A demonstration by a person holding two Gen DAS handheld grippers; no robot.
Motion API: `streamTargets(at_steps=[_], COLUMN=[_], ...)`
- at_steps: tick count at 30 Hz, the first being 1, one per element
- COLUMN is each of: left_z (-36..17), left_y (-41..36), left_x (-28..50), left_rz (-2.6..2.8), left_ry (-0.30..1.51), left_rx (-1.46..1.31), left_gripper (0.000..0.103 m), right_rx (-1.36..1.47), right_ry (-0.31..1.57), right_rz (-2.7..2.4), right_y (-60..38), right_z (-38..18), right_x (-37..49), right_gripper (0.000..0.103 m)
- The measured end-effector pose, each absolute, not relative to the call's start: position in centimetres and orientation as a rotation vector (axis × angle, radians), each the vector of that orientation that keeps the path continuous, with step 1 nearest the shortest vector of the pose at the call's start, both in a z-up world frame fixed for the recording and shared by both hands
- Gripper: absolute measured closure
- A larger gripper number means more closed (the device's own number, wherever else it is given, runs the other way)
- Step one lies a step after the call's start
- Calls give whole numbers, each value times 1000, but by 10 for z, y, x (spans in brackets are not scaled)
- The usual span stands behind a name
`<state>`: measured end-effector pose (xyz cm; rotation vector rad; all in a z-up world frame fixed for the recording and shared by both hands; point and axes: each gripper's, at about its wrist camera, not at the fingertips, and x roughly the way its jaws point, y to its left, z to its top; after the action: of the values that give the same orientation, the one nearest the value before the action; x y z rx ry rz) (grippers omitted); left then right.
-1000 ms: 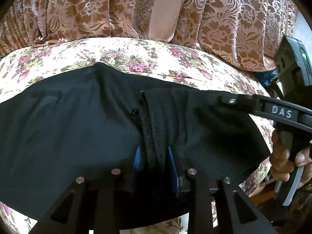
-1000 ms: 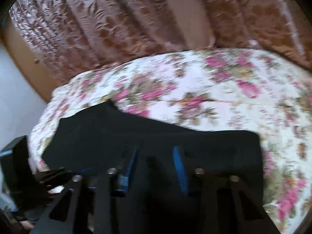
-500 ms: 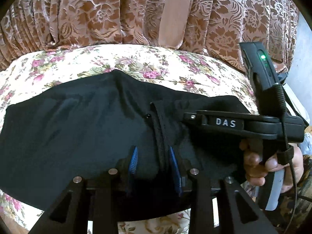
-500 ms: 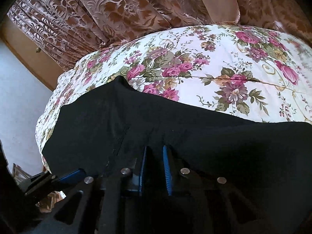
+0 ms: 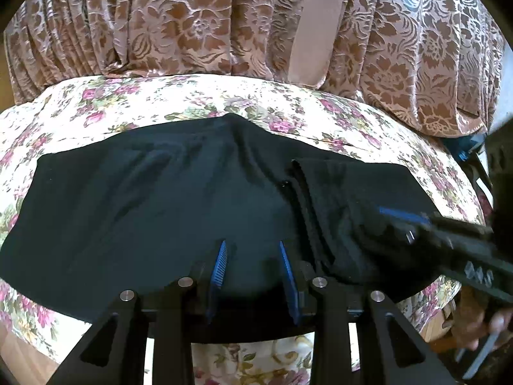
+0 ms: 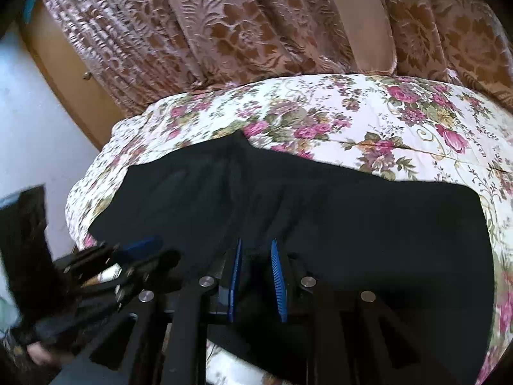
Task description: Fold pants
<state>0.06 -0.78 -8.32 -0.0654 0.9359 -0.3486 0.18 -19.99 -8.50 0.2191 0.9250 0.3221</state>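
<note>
Black fabric pants (image 5: 166, 205) spread flat across floral bedspread (image 5: 154, 99), left gripper (image 5: 253, 250) jaws clamped on near hem fabric, right gripper (image 6: 256, 250) jaws opening with cloth between them, brown damask curtain (image 5: 198, 22) behind

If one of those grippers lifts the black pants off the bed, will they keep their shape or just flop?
Probably flop: the black pants lie in soft wrinkles on the floral bedspread. The thicker waistband may sag less. The matte knit looks unlikely to slip.
</note>
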Motion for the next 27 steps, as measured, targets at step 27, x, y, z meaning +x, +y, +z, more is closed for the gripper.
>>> streamTargets(at_steps=[27], left_z=[-94], left_y=[121], left_x=[-1], left_rz=[-197], left_ry=[963], left_rx=[-468], left_gripper=[71], right_rx=[250], right_ry=[994], right_rz=[352], right_y=[-183], right_z=[-125], right_x=[-21], right_gripper=[83])
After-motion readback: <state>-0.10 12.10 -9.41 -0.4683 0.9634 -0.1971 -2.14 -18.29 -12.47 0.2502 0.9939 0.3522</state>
